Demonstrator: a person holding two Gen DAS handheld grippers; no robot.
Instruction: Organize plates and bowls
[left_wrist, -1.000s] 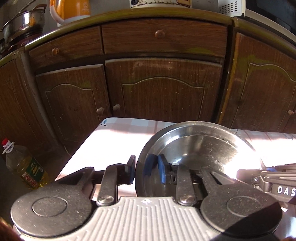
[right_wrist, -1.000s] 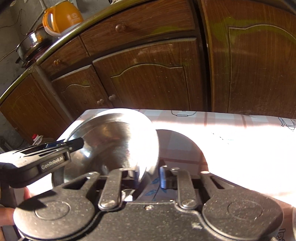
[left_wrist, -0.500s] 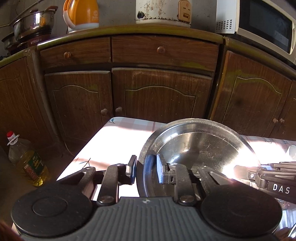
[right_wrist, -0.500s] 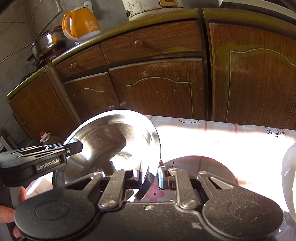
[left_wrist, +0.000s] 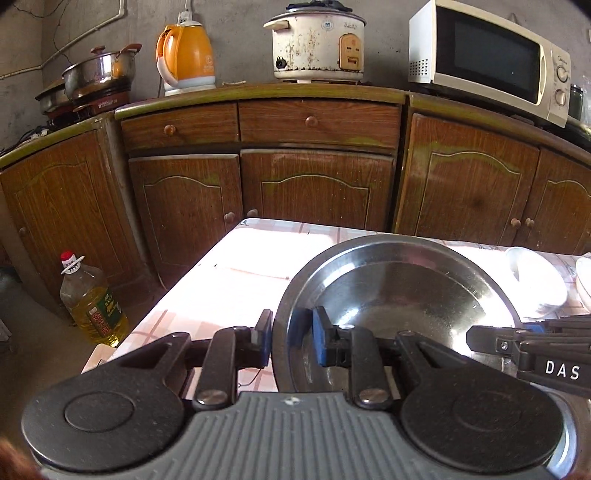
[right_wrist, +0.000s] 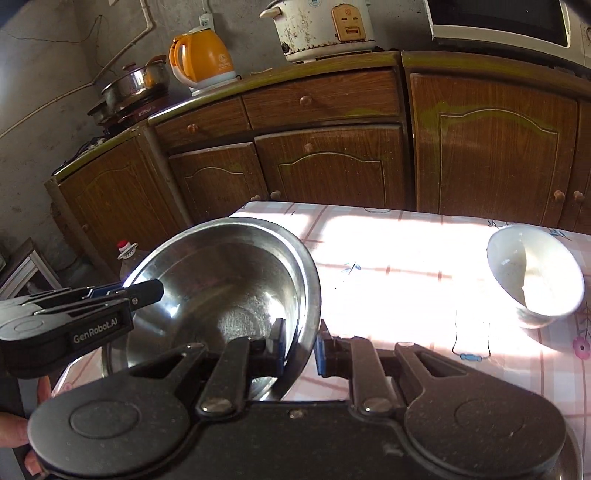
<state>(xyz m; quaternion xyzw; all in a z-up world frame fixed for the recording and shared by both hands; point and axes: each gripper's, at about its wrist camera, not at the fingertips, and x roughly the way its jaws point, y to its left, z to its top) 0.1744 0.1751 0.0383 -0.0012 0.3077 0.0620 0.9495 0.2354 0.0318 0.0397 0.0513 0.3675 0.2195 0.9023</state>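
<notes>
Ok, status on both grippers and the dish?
Left gripper and right gripper shut on round steel plate rim, opposite sides. White ceramic bowl on table, right. Nothing blocking.

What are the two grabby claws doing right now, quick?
Left gripper: closed on the rim of the steel bowl.
Right gripper: closed on the same bowl's opposite rim.

steel bowl (right_wrist: 229, 291): shiny silver
tablecloth (right_wrist: 399, 251): white with pink checks and small flowers
ceramic bowl (right_wrist: 535, 277): white
kettle (left_wrist: 186, 55): orange, pale base
cabinets (left_wrist: 314, 192): brown wood grain
microwave (left_wrist: 487, 59): cream, dark door
oil bottle (left_wrist: 92, 302): yellow, red cap
gripper pads (left_wrist: 319, 339): blue
</notes>
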